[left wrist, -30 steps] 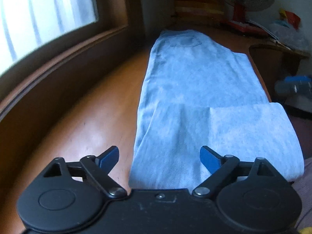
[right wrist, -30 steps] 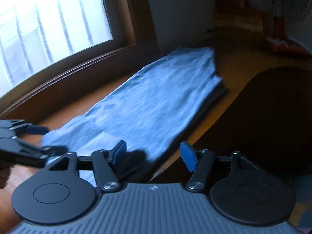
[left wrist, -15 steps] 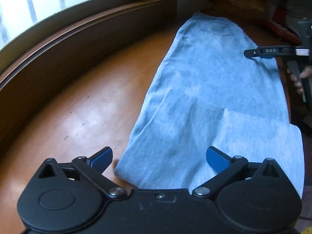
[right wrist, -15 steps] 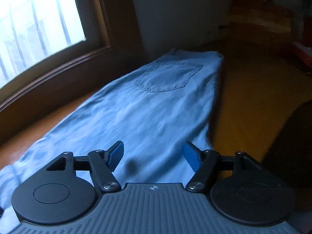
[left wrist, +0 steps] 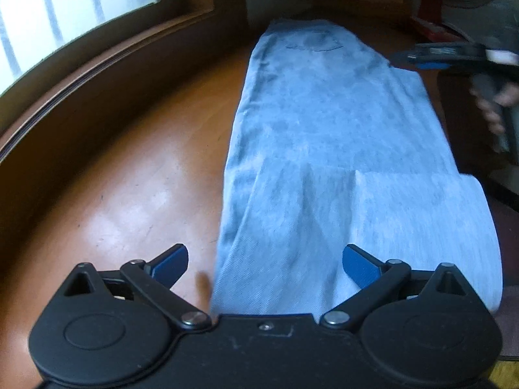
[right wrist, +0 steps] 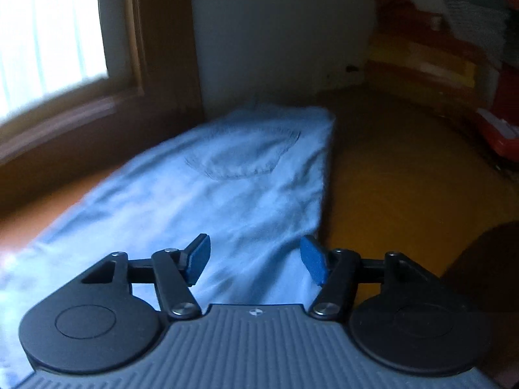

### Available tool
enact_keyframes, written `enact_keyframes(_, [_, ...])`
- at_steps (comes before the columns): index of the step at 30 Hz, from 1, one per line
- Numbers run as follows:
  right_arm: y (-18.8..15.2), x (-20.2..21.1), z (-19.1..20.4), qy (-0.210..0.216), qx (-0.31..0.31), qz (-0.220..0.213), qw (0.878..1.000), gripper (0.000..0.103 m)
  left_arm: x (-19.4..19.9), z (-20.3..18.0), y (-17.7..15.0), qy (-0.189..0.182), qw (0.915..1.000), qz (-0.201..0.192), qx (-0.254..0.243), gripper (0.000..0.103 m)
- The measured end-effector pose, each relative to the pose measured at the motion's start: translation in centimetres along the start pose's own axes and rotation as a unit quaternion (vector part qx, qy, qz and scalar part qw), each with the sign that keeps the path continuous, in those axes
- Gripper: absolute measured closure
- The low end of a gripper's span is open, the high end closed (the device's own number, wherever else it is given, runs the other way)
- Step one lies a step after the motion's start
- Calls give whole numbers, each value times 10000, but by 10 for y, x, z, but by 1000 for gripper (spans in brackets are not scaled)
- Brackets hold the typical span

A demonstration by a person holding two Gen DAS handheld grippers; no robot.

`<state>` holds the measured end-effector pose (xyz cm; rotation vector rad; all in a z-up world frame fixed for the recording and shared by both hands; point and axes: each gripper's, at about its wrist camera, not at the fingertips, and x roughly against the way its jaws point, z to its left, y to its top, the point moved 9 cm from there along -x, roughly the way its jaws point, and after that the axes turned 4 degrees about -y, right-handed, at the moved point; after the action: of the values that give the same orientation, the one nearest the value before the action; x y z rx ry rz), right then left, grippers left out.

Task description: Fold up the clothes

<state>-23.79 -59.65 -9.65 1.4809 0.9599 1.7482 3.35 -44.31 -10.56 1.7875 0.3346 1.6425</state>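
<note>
Light blue jeans (left wrist: 324, 136) lie flat and lengthwise on a wooden table (left wrist: 129, 194), folded leg on leg, with the back pocket (left wrist: 313, 40) at the far end. The near leg end is folded back over itself (left wrist: 421, 214). My left gripper (left wrist: 264, 261) is open and empty, just above the near end. My right gripper (right wrist: 254, 259) is open and empty, low over the jeans (right wrist: 227, 194) near their right edge, facing the pocket (right wrist: 243, 155). It also shows in the left wrist view (left wrist: 421, 60) at the far right of the jeans.
A window (left wrist: 65, 16) with a wooden sill runs along the left. A white wall (right wrist: 275, 32) stands behind the waistband. A fan (right wrist: 476, 9) and red items (right wrist: 499, 136) sit at the far right. The table's curved right edge (right wrist: 470, 236) drops off beside the jeans.
My right gripper has moved forward along the jeans toward the waistband. My left gripper has shifted slightly, staying over the near end. Both stay open.
</note>
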Motion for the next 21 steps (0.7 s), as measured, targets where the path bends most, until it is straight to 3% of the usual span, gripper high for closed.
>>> enact_keyframes(3, [-26, 65, 20, 227, -322, -150, 9991, 33, 11, 12, -7, -197, 9993, -118, -286, 1])
enact_keyframes(9, [-105, 163, 90, 389, -482, 44, 9981, 30, 23, 21, -23, -607, 9932, -486, -870, 1])
enact_keyframes(15, [-158, 204, 148, 527, -871, 495, 9936, 30, 22, 18, -28, -842, 9891, -765, -935, 1])
enact_keyframes(21, [-176, 212, 186, 568, -364, 688, 9953, 30, 26, 15, -35, -1009, 9863, -769, -1057, 1])
